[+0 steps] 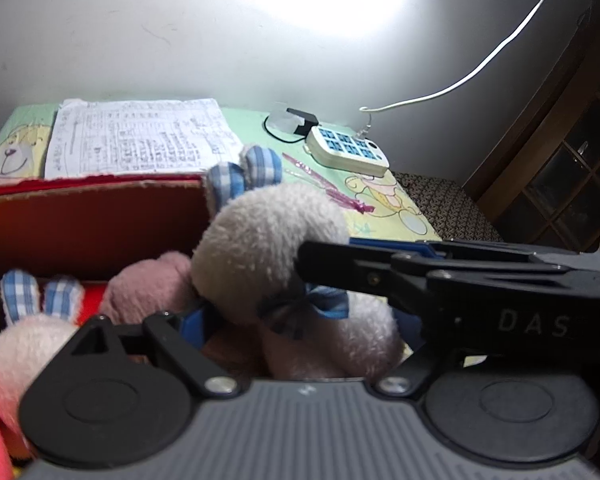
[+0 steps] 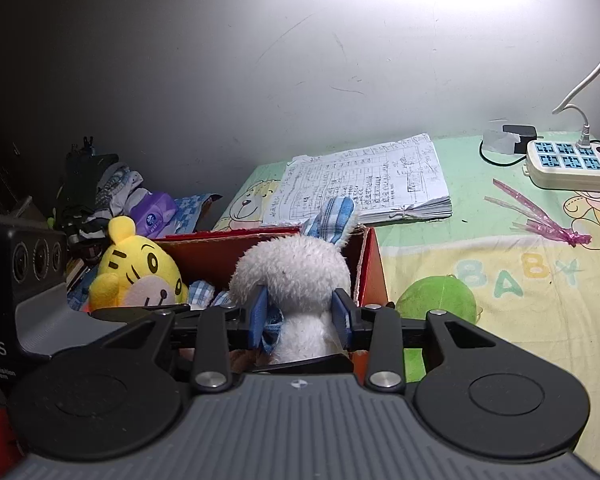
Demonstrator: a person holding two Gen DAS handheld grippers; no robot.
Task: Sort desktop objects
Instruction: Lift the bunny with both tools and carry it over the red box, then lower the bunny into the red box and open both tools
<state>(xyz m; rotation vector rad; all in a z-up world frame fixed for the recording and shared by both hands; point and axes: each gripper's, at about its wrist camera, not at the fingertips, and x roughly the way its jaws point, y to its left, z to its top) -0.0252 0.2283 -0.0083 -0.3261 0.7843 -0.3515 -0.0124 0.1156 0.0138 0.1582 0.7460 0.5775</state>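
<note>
A white plush rabbit (image 2: 292, 276) with blue checked ears hangs over the open red box (image 2: 374, 268). My right gripper (image 2: 300, 314) is shut on its neck, blue pads pressing in from both sides. In the left wrist view the same rabbit (image 1: 268, 232) fills the middle, and the right gripper's black finger (image 1: 340, 268) reaches in from the right. My left gripper (image 1: 300, 328) stands wide around the rabbit's body, its left pad (image 1: 194, 322) apart from the fur. A yellow tiger plush (image 2: 136, 272), a second rabbit (image 1: 28, 344) and a pink plush (image 1: 152, 284) lie in the box.
A green plush (image 2: 436, 296) lies on the bear-print cloth right of the box. Behind it are a stack of written papers (image 2: 372, 180), a power strip (image 2: 572, 164) with a white cable, and a pink ribbon (image 2: 540, 216). Clothes and clutter (image 2: 116, 192) pile up at the far left.
</note>
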